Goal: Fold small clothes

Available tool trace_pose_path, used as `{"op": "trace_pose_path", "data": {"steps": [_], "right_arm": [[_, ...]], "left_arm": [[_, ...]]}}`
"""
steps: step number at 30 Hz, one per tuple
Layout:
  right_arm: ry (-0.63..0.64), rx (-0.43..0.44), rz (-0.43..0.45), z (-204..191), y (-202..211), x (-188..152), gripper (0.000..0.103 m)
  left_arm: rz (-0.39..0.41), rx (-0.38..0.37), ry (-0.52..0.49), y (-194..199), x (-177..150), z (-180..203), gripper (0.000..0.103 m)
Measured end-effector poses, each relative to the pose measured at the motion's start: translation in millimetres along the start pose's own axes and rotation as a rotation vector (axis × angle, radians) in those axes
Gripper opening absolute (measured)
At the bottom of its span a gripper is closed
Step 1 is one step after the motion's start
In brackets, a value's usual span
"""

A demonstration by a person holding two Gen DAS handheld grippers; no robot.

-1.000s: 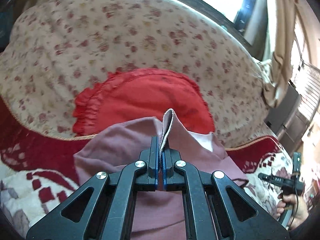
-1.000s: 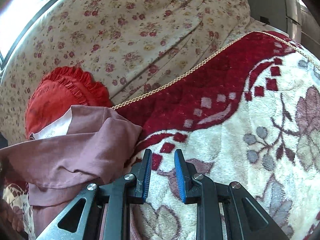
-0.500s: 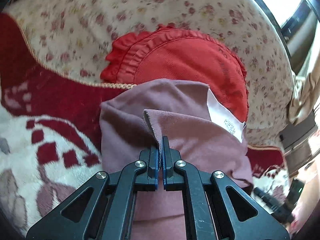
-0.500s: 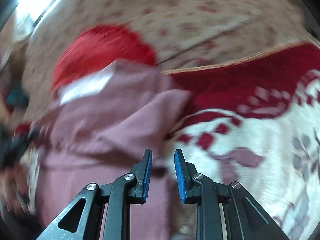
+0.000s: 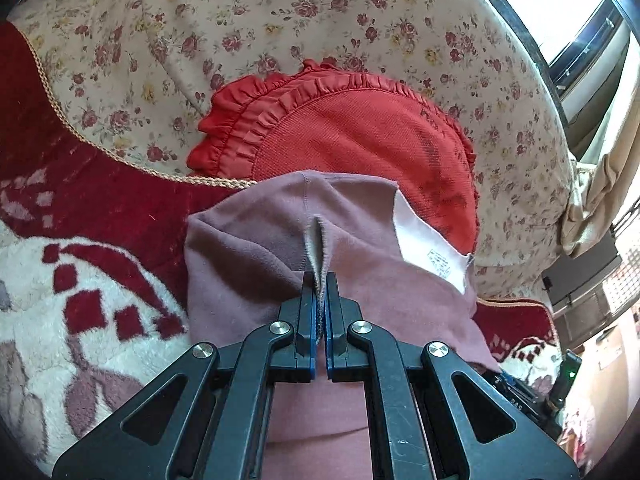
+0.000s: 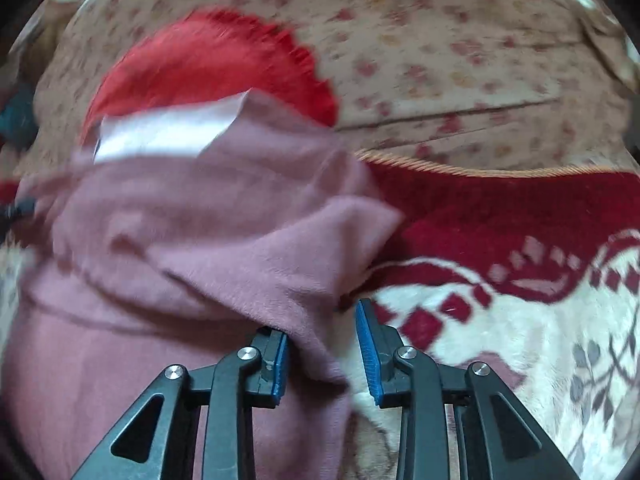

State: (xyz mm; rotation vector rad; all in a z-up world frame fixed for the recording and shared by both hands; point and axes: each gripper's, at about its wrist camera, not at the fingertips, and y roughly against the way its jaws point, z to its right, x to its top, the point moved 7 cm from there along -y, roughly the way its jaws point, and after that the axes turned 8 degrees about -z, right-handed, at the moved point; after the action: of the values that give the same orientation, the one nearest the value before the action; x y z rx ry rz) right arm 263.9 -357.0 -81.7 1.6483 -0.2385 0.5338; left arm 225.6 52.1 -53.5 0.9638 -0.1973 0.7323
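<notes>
A mauve-pink garment [image 5: 360, 272] with a white inner label panel [image 5: 430, 246] lies rumpled on a red and cream blanket [image 5: 80, 312]. My left gripper [image 5: 320, 284] is shut on a pinched fold of the garment's edge. In the right wrist view the same garment [image 6: 192, 232] fills the left half, blurred by motion. My right gripper [image 6: 324, 320] is open, and a folded corner of the garment hangs between its jaws beside the left blue pad [image 6: 280, 360].
A red ruffled cushion [image 5: 352, 132] lies behind the garment, against a floral sofa back [image 5: 240, 20]. The cushion [image 6: 208, 60] also shows in the right wrist view. A window [image 5: 560, 4] and furniture stand at the far right.
My right gripper swung left onto the garment and opened wider, with a fold now between its jaws. My left gripper kept its hold and moved slightly as the cloth shifted.
</notes>
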Motion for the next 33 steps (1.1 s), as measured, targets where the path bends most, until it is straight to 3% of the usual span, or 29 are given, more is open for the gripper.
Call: {"op": "trace_pose_path", "data": {"steps": [3, 6, 11, 14, 17, 19, 22, 24, 26, 28, 29, 30, 33], "right_arm": [[-0.100, -0.005, -0.060, 18, -13, -10, 0.021], [-0.191, 0.057, -0.104, 30, -28, -22, 0.021], [-0.164, 0.045, -0.104, 19, -19, -25, 0.021], [-0.149, 0.040, -0.097, 14, -2, -25, 0.021], [-0.120, -0.002, -0.026, 9, 25, -23, 0.021], [-0.117, -0.030, 0.101, 8, 51, -11, 0.023], [-0.102, 0.019, 0.228, -2, 68, 6, 0.024], [-0.086, 0.068, 0.204, -13, 54, 13, 0.024], [-0.086, 0.095, 0.129, -22, 27, 12, 0.022], [-0.066, 0.118, 0.026, -28, -1, 3, 0.019], [-0.054, 0.121, -0.040, -30, -15, -6, 0.019], [-0.048, 0.115, -0.103, -27, -32, -16, 0.018], [-0.074, 0.147, -0.081, -24, -32, -17, 0.018]], "left_arm": [[-0.028, -0.003, 0.004, -5, -3, 1, 0.001], [-0.068, 0.042, 0.012, -14, -8, -4, 0.001], [-0.068, 0.129, 0.048, -16, -8, -20, 0.002], [-0.037, 0.162, 0.121, -7, -3, -38, 0.002], [0.014, 0.191, 0.120, 3, 1, -39, 0.002], [0.053, 0.186, 0.067, 9, 4, -26, 0.002], [0.075, 0.155, -0.073, 6, 3, 6, 0.002], [0.049, 0.144, -0.186, -9, -2, 30, 0.002], [-0.004, 0.169, -0.217, -27, -8, 34, 0.005], [-0.088, 0.212, -0.174, -49, -15, 19, 0.006], [-0.134, 0.175, -0.108, -59, -18, 8, 0.006], [-0.130, 0.141, -0.063, -59, -17, 3, 0.006], [-0.132, 0.115, -0.034, -58, -15, 1, 0.006]]}}
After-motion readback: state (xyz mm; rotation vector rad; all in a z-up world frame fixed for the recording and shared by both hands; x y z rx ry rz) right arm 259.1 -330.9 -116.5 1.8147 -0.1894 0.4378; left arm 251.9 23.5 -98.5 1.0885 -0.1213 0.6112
